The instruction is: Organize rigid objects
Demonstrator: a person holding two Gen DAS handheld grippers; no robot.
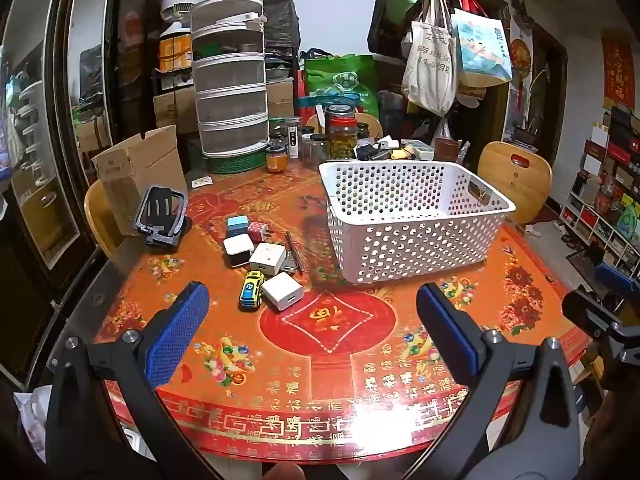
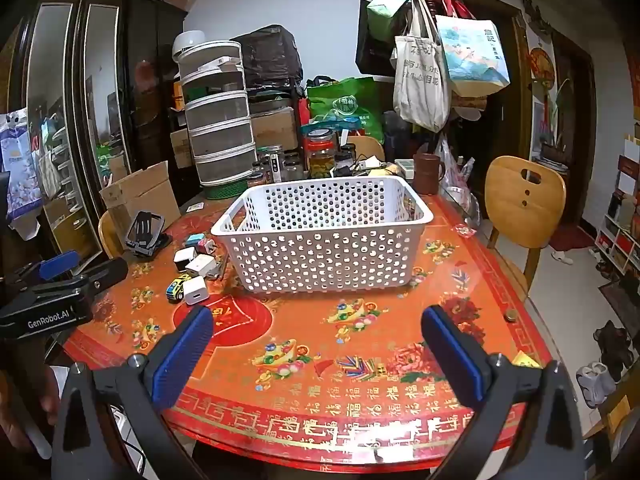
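You are looking at a small cluster of rigid things lying on the red patterned table (image 1: 332,360), just left of the white perforated basket (image 1: 408,216). Nearest you are a white charger cube (image 1: 282,291) and a yellow toy car (image 1: 252,290), touching side by side. Behind them are sitting two more white adapters (image 1: 267,258), a blue one (image 1: 237,225) and a pink dotted one (image 1: 257,231), packed close together.

Judging by their look, these are light, stiff plastic blocks with smooth, probably slippery faces, so you should be pinching each across two flat parallel sides, low on the body, not across the prongs. The car will likely roll; taking it across its flanks seems safest. Because the pieces are crowding each other, a finger coming down could be nudging a neighbour.

Your left gripper (image 1: 312,332) is hovering above the near table edge with its blue pads spread wide and nothing between them. Your right gripper (image 2: 316,356) is likewise gaping wide and empty, facing the basket, which appears to be holding nothing yet.
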